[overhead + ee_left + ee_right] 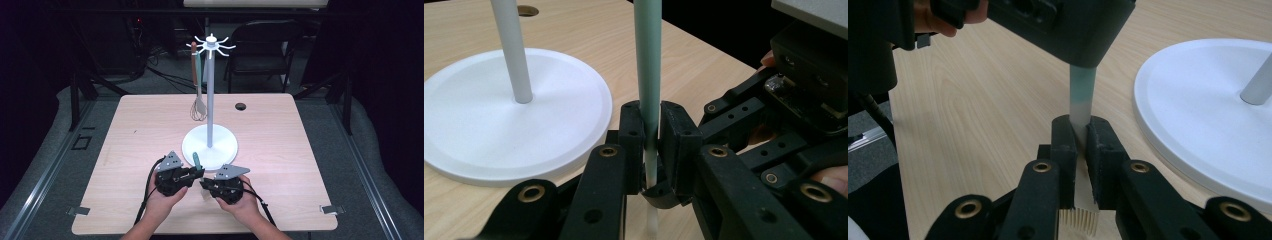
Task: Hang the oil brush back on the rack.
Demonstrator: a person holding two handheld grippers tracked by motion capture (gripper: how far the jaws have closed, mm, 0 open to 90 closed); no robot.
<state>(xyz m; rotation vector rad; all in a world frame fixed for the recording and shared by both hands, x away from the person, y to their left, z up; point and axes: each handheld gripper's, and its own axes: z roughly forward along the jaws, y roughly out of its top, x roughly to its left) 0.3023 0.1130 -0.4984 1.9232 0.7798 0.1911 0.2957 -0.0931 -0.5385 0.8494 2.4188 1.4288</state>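
Tabletop (125, 150) carries a white stand (210, 142) at centre, a whisk (198, 107) hanging from its hooks at 11 o'clock of the pole. Both claws sit at 6 o'clock of the stand base, just beside it: left claw (651, 125) clamped on the teal handle (647, 60) of a brush, right claw (1079, 137) clamped on the same handle lower down. Handle stands near upright; bristles (1078, 222) show under the right claw.

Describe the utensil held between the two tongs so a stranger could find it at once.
Start at the white stand on the wooden table. Just in front of its round base, the left tongs and right tongs both clamp a thin teal-handled brush. Unlike the whisk hanging from the stand's hooks, it is held low above the tabletop.
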